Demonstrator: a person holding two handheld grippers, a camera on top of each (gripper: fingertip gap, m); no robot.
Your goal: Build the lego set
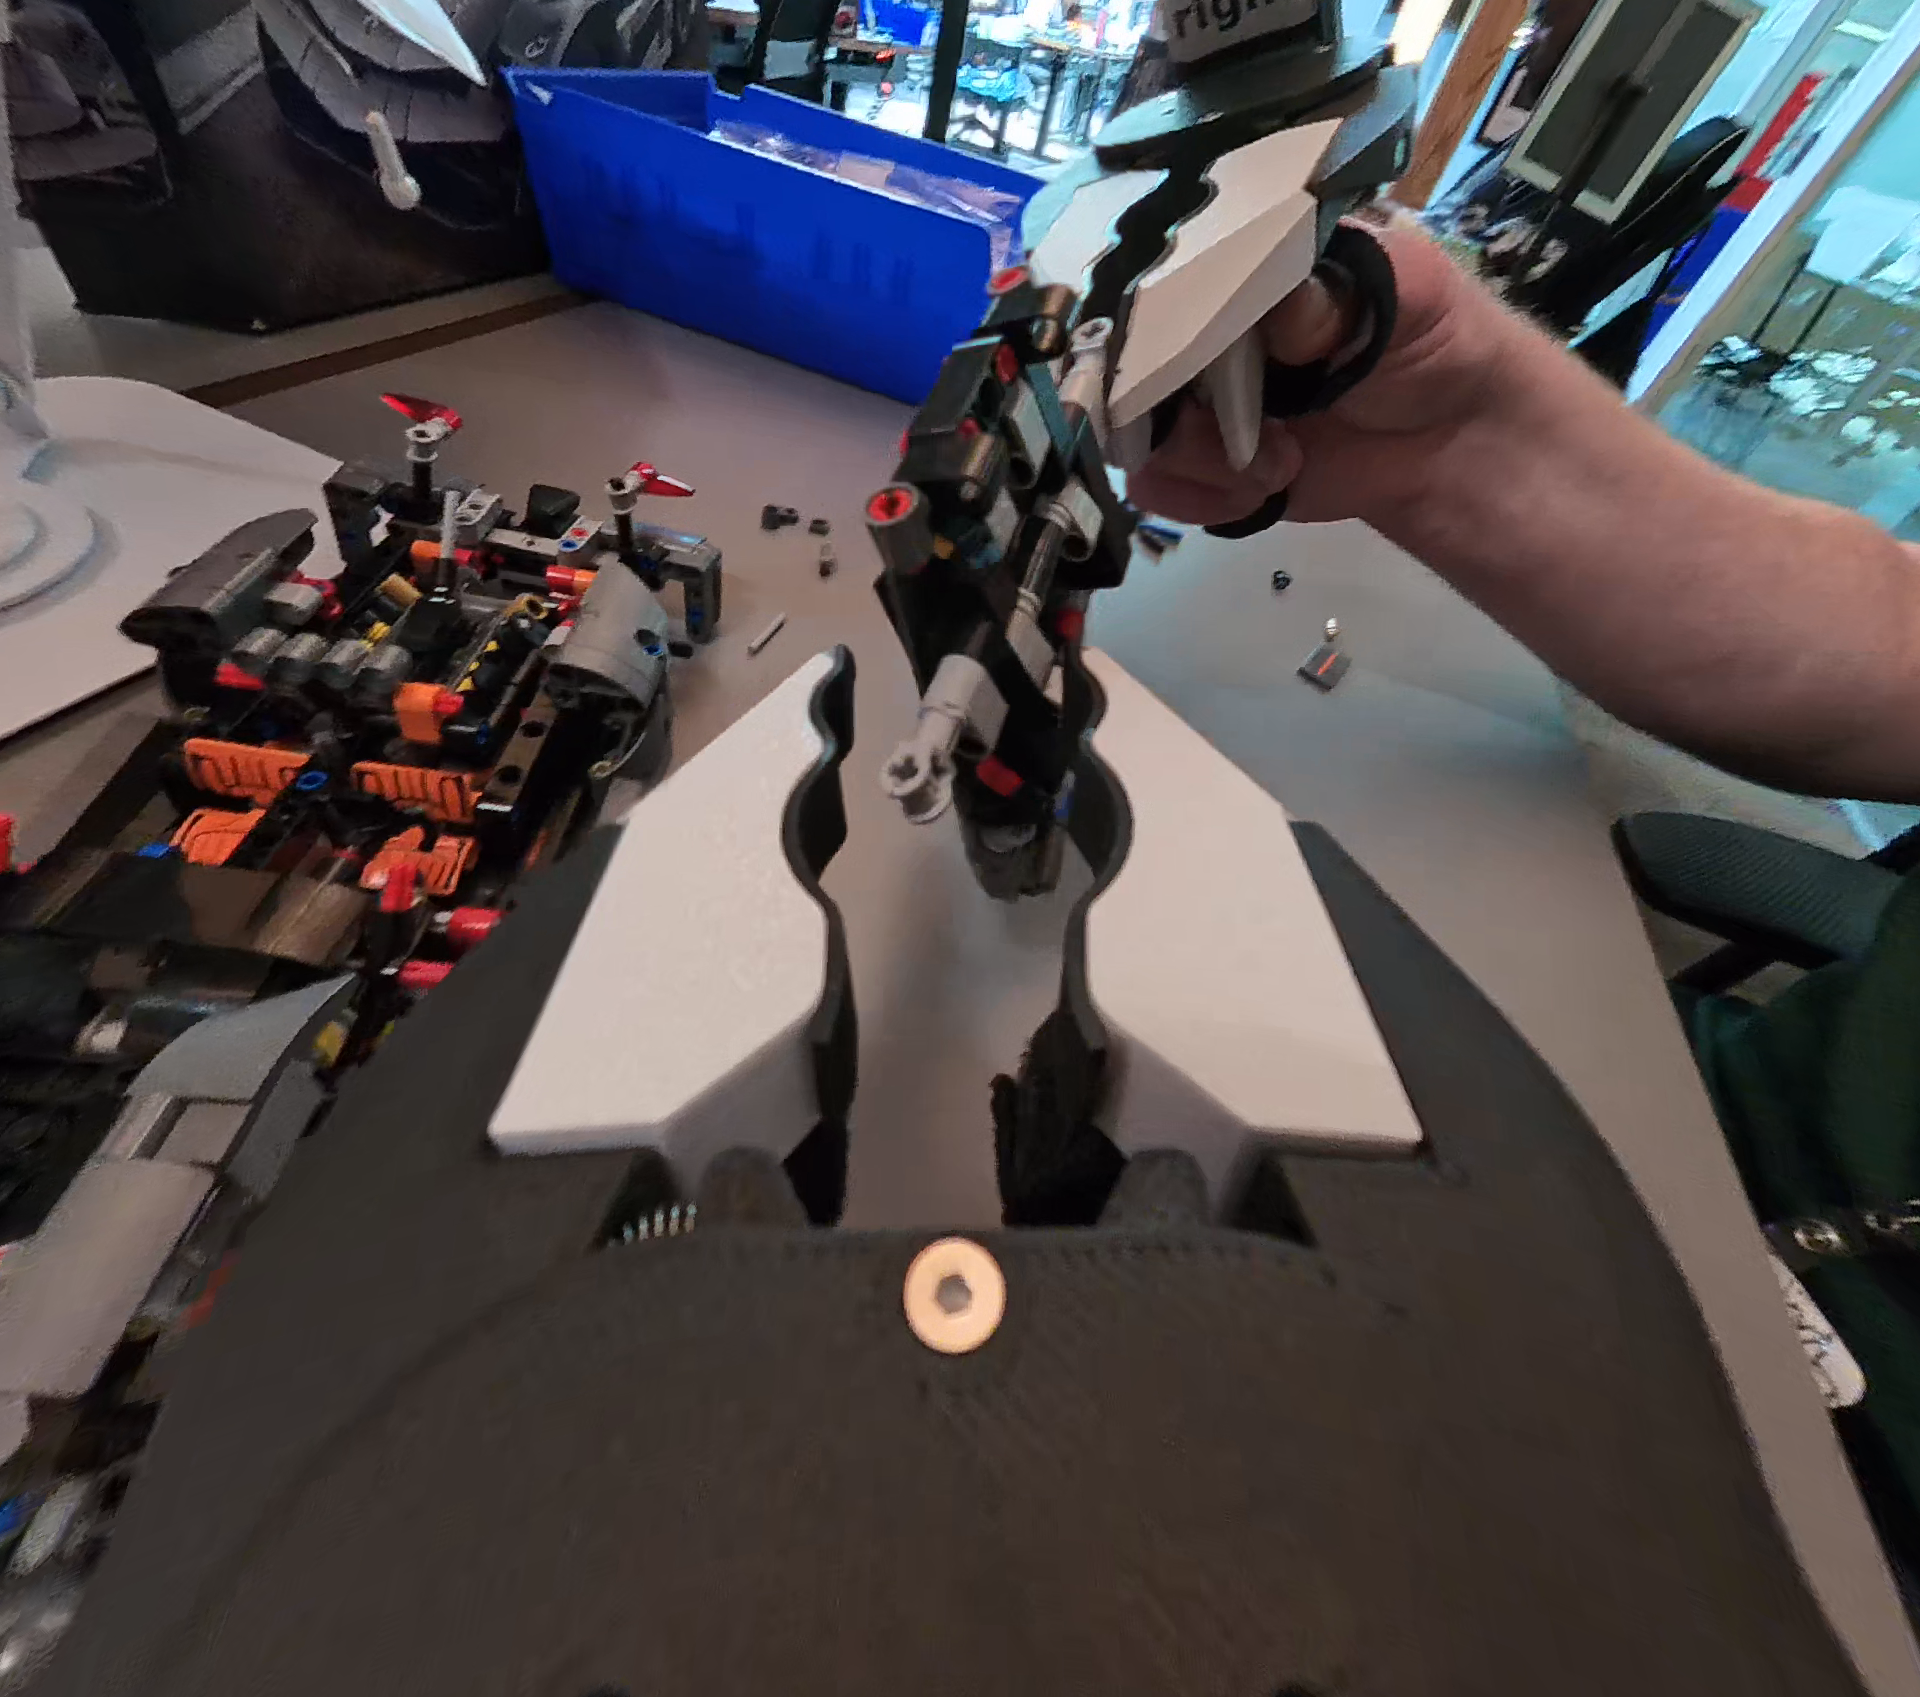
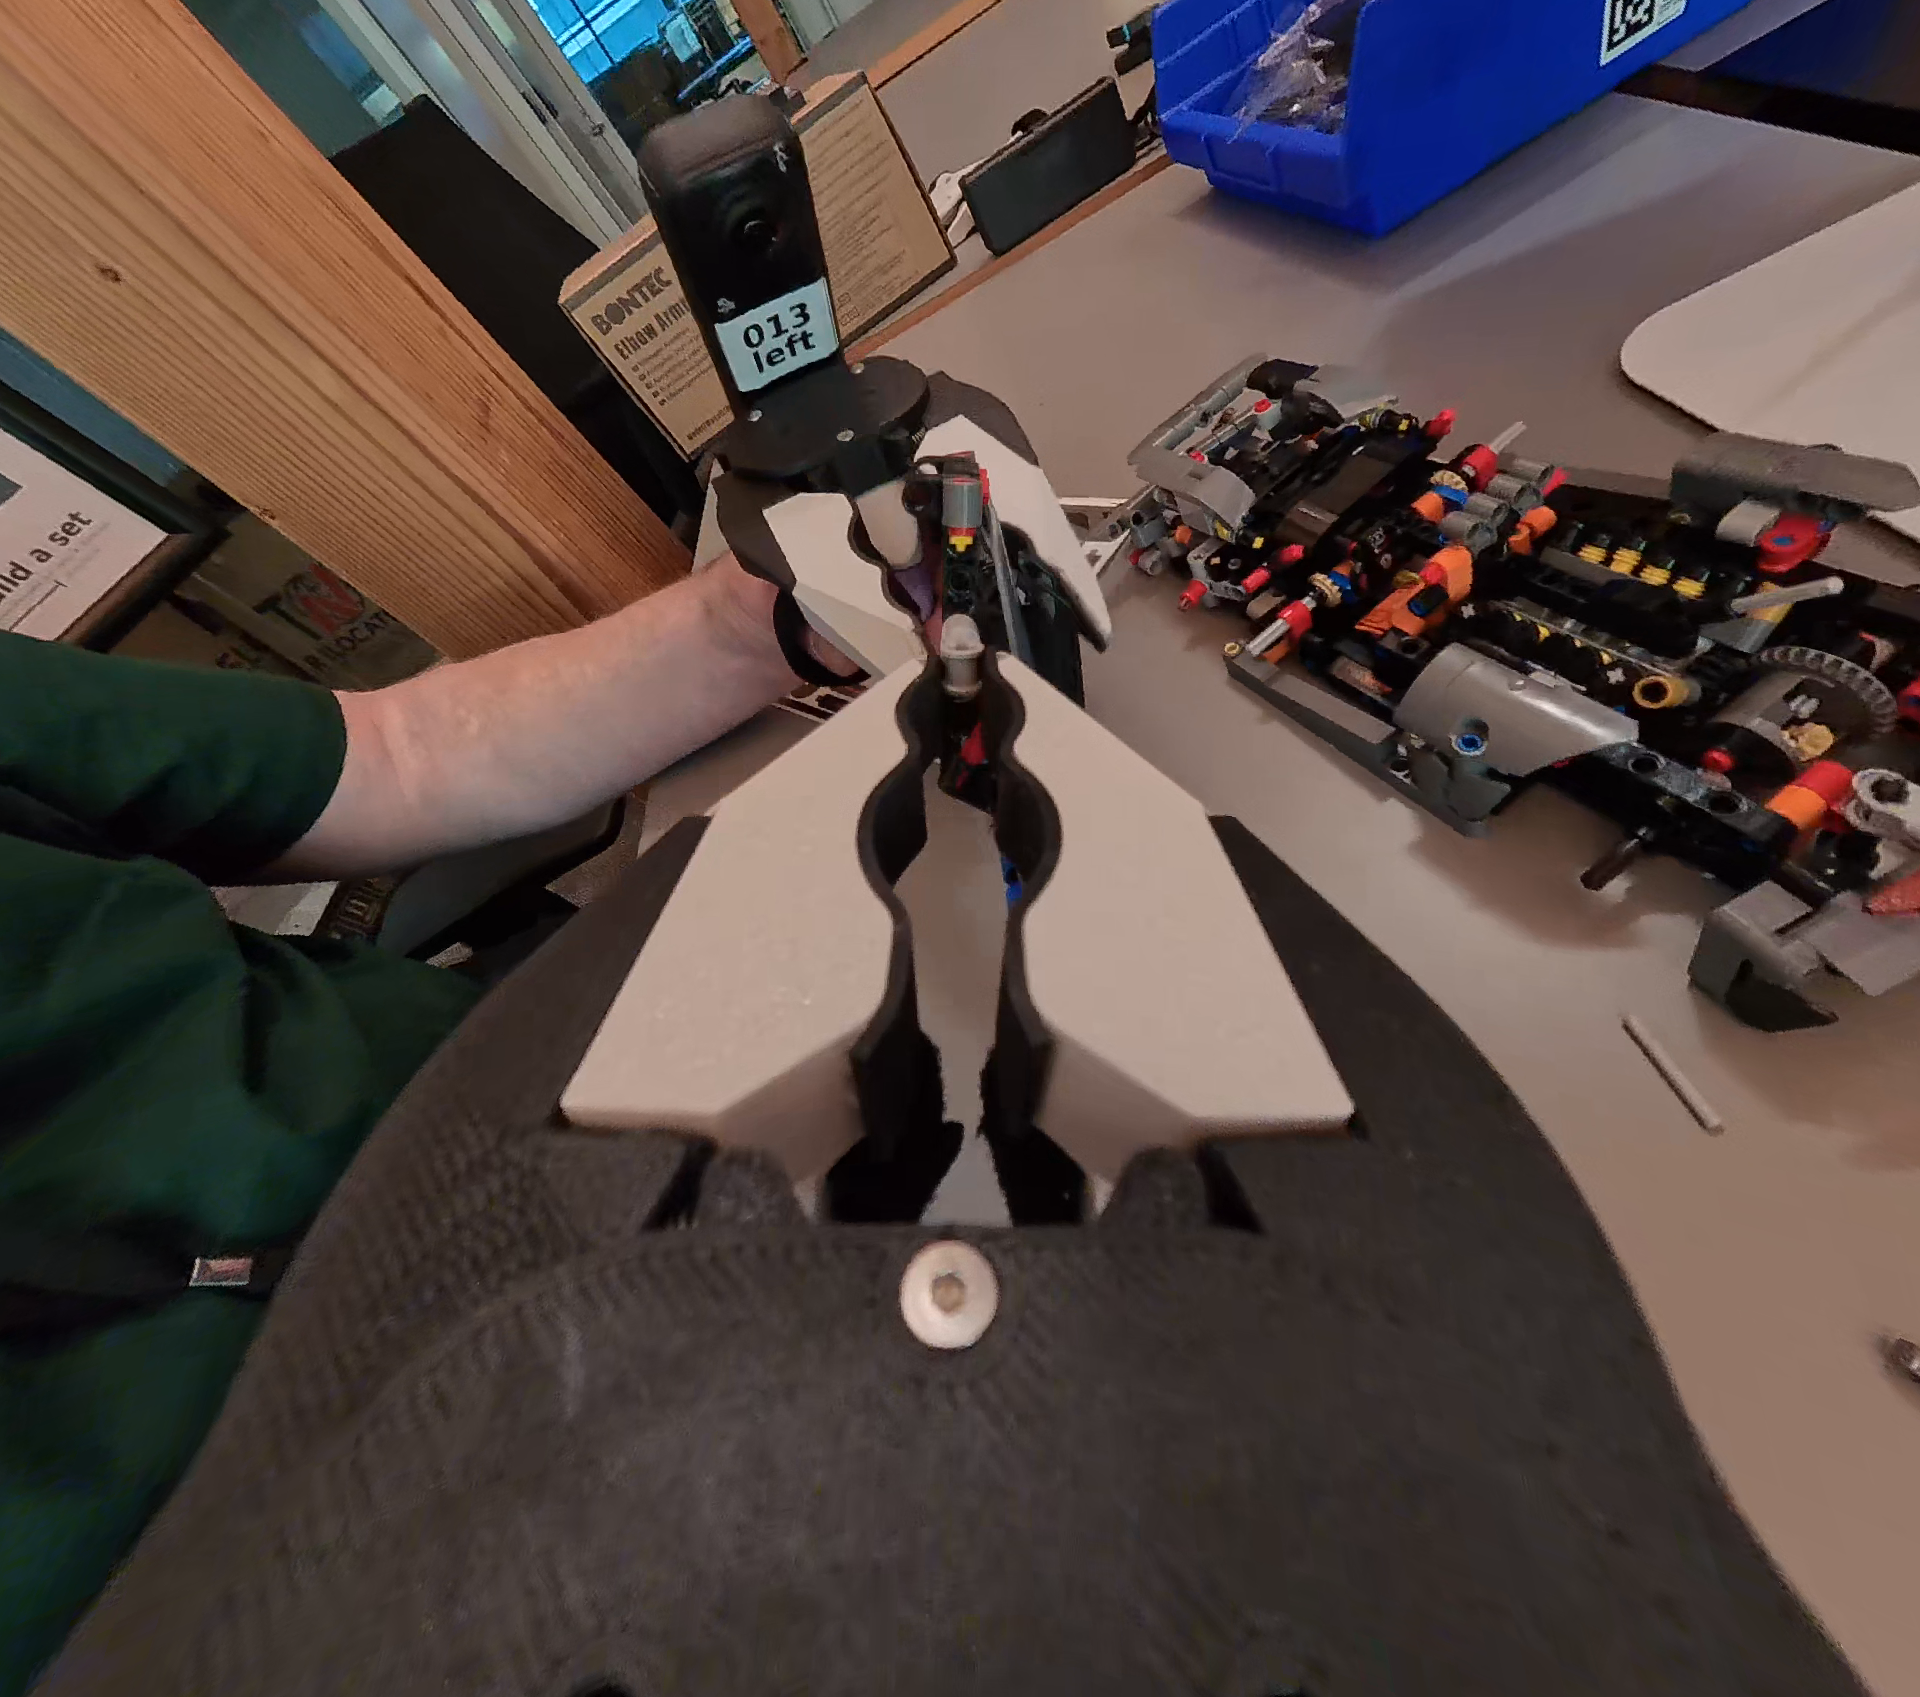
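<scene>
Left wrist view: left gripper (image 1: 961, 691) jaws wide; the black-and-grey brick sub-assembly with red pins (image 1: 997, 598) hangs between them, touching neither clearly. Right gripper (image 1: 1091, 297) clamps its upper end. Partly built black, grey and orange brick vehicle chassis (image 1: 416, 681) lies on the grey table (image 1: 1351, 712), left of the jaws.

Right wrist view: right gripper (image 2: 961, 691) jaws narrow, closed on the sub-assembly (image 2: 966, 567). Chassis (image 2: 1538, 639) right of them; blue plastic bin (image 2: 1507, 16) beyond.
</scene>
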